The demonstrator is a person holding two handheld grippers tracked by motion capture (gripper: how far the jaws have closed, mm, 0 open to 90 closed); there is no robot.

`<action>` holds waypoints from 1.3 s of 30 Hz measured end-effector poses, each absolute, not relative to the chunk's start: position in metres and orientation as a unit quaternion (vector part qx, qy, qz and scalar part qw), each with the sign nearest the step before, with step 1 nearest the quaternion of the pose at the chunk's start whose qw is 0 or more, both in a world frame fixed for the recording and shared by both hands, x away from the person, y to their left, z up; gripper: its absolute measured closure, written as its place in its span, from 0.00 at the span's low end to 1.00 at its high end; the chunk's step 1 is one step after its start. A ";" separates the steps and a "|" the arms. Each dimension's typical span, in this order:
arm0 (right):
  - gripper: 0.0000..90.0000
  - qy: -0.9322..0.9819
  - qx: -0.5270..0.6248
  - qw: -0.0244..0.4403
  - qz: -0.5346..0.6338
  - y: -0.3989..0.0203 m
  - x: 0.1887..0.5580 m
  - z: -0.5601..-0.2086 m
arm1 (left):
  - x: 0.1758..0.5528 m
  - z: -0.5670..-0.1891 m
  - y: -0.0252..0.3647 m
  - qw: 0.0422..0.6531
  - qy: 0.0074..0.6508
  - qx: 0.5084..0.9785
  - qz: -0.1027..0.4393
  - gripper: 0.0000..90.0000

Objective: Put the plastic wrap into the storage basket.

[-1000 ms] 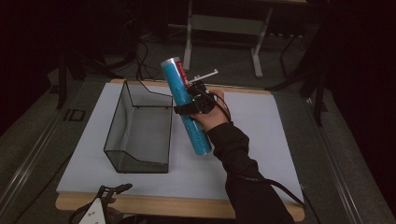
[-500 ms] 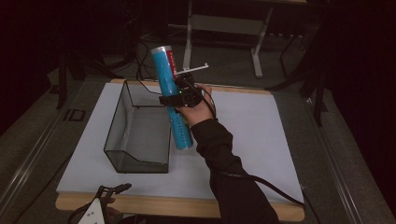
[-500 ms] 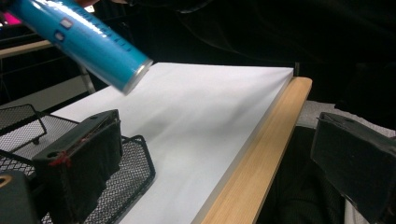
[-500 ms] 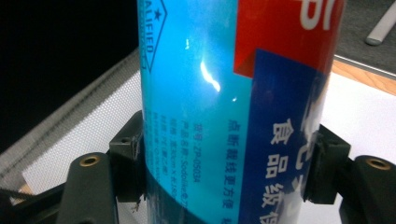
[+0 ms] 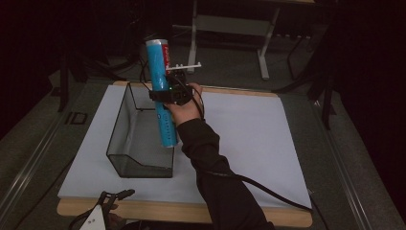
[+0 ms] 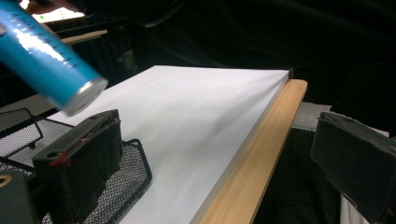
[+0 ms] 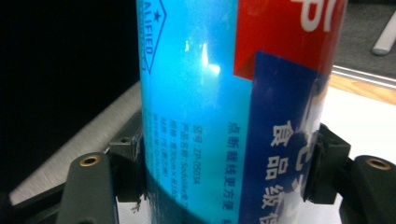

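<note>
A long blue tube (image 5: pixel 162 103) with a red and dark blue label stands almost upright in the air, its lower end over the right side of the black wire-mesh basket (image 5: pixel 119 125). My right gripper (image 5: pixel 165 95) is shut on the tube's middle; in the right gripper view the tube (image 7: pixel 233 93) sits between both pads of that gripper (image 7: pixel 228 170). My left gripper (image 5: pixel 114 197) rests at the table's near left edge. In the left gripper view this gripper (image 6: pixel 215 140) is open with nothing between its fingers, and the tube's metal end (image 6: pixel 86 95) hangs above the basket (image 6: pixel 133 175).
A white sheet (image 5: pixel 258 139) covers the wooden table (image 5: pixel 292 216). The basket stands on its left half. A black cable (image 5: pixel 268 189) trails from the right gripper across the sheet. Dark floor and metal frame legs (image 5: pixel 262 52) lie beyond the far edge.
The right hand has carried the tube leftward, from beside the basket's right wall to over the basket, and stood it more upright. The left gripper has stayed put.
</note>
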State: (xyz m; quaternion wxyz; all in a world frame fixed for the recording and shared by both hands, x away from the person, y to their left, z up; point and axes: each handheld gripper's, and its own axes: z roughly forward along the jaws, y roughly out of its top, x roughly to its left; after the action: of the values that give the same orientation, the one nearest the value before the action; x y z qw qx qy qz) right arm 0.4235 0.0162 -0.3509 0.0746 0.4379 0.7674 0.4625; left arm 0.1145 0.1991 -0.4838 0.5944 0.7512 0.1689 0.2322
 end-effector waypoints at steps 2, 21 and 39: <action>0.35 0.763 0.445 0.082 0.462 0.022 0.425 -0.353 | 0.114 -0.484 0.199 0.595 0.169 0.751 0.232 0.03; 0.35 0.740 0.515 0.028 0.432 0.030 0.442 -0.428 | 0.114 -0.484 0.199 0.597 0.164 0.751 0.228 0.03; 0.35 0.725 0.553 -0.013 0.411 0.024 0.425 -0.466 | 0.114 -0.484 0.198 0.593 0.164 0.755 0.227 0.03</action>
State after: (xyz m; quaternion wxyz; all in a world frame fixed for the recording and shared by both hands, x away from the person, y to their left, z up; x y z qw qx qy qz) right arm 0.4253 0.0241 -0.4661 -0.0132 0.5526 0.7252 0.4107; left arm 0.1141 0.1977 -0.4845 0.5931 0.7549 0.1639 0.2269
